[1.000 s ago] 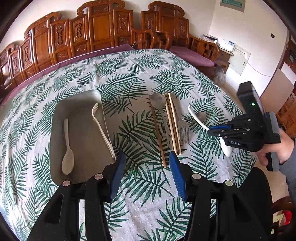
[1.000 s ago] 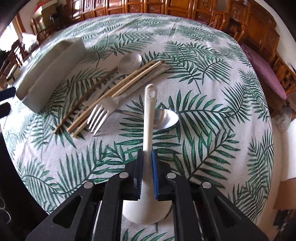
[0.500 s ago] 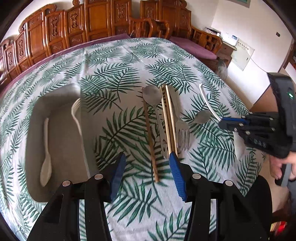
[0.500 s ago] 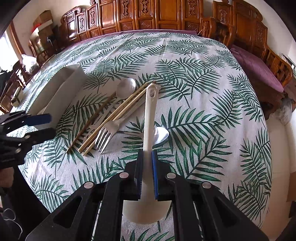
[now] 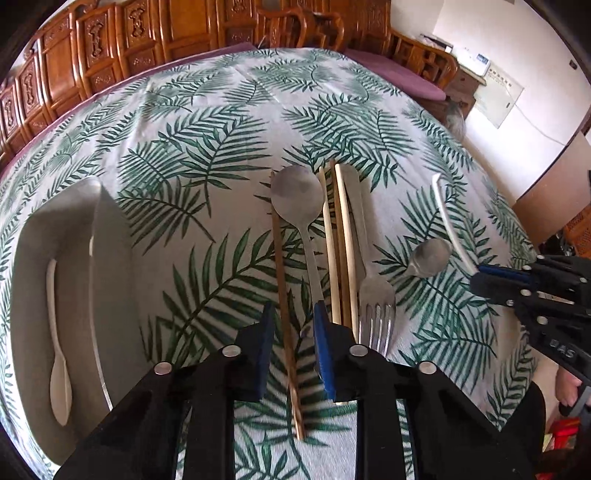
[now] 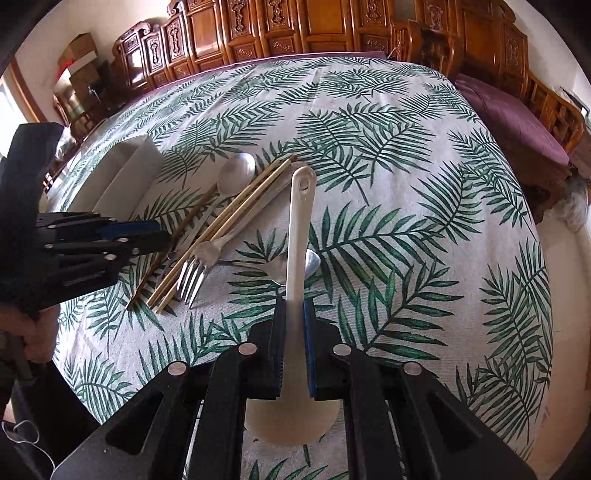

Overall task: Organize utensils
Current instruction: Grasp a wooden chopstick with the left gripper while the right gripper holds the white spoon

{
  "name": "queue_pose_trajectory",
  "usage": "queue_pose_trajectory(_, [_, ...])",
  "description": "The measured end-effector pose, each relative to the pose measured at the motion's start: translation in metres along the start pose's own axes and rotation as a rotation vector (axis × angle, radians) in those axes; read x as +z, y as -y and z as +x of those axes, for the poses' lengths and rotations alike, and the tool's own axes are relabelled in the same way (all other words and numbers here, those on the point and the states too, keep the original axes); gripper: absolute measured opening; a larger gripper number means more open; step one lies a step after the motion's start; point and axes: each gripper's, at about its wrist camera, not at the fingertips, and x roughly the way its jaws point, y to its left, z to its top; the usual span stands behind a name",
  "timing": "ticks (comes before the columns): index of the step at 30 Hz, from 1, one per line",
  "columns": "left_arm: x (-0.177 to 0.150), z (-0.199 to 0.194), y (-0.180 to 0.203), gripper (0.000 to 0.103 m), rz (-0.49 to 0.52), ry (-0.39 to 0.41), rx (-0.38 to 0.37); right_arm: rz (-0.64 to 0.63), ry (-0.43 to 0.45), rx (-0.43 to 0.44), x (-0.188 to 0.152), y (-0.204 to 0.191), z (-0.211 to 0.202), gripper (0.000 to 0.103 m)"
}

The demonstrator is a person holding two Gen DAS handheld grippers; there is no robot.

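Left wrist view looks down on a tabletop [image 5: 229, 122] covered in a palm-leaf cloth. The left gripper [image 5: 293, 332] hangs low over the utensils with its jaws released, the two blue pads apart on either side of a dark brown chopstick [image 5: 282, 280] that runs between them — whether the pads touch it cannot be told. Just to the right of that stick lies a large metal spoon [image 5: 301, 206], bowl away from the camera, then a pair of pale chopsticks [image 5: 340, 240] and a metal fork [image 5: 371, 288] with its tines toward the camera. A small metal spoon [image 5: 430, 253] lies farther right.

At the left edge sits a grey tray [image 5: 110, 236] holding a white plastic spoon [image 5: 57, 354] in its far-left part; a pale fork handle in the next section is only faintly seen.

Right wrist view shows the right gripper [image 6: 293, 332] with its jaws clenched on the handle of a white ladle-like spoon [image 6: 301, 229]. The handle points forward, raised above the cloth and crossing in front of the small metal spoon [image 6: 312, 260], while its broad bowl sits below the jaws, near the camera. The same spoon's handle shows in the left wrist view [image 5: 448, 218], held at the right edge by the right gripper [image 5: 480, 275].

Carved wooden chairs [image 6: 280, 29] line the far side of the tabletop.
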Motion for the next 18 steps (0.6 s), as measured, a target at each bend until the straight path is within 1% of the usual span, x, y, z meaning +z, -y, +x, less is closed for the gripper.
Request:
queue_pose_trajectory(4, [0.003, 0.011, 0.0, 0.017, 0.001, -0.031, 0.007, 0.0, 0.007, 0.003, 0.001, 0.002, -0.002, 0.011])
queue_pose_trajectory(14, [0.009, 0.014, -0.001, 0.017, -0.019, -0.038, 0.007, 0.007, 0.009, 0.019, 0.002, 0.001, -0.003, 0.011])
queue_pose_trajectory(18, [0.01, 0.017, -0.009, 0.016, -0.042, -0.043, 0.02, 0.007, 0.012, 0.017, 0.003, 0.001, -0.004, 0.011])
